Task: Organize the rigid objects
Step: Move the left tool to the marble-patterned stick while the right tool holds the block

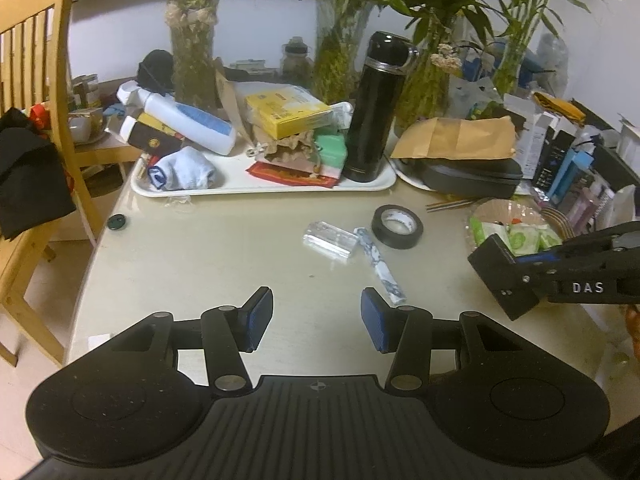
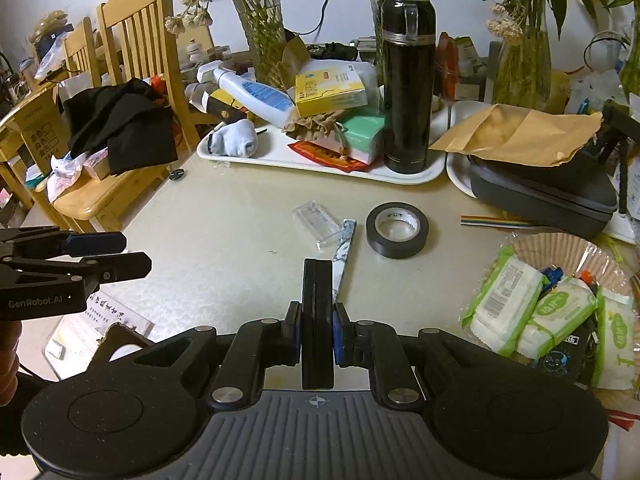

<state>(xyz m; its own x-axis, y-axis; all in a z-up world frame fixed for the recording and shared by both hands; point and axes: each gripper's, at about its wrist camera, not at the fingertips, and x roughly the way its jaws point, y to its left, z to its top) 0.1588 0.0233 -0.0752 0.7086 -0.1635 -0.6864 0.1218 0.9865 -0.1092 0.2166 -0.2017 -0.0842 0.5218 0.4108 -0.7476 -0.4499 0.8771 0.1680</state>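
Note:
My left gripper (image 1: 316, 320) is open and empty above the table, short of the loose items. My right gripper (image 2: 317, 322) is shut on a flat black rectangular block (image 2: 317, 312) and holds it upright above the table; it shows from the side in the left wrist view (image 1: 504, 276). On the table lie a clear plastic case (image 1: 330, 239) (image 2: 314, 219), a marbled white-blue stick (image 1: 380, 266) (image 2: 345, 248) and a roll of black tape (image 1: 397, 227) (image 2: 397, 230). A tall black thermos (image 1: 376, 108) (image 2: 407, 84) stands on the white tray (image 1: 256, 188) (image 2: 304, 162).
The tray also holds a yellow box (image 1: 288, 114), a white bottle (image 1: 188, 120), a sock (image 1: 184, 174) and a green pack (image 1: 330, 148). A grey case (image 2: 540, 192) under a brown envelope sits right. A paper dish of wipes (image 2: 552, 308) lies near right. Wooden chairs (image 2: 132, 80) stand left.

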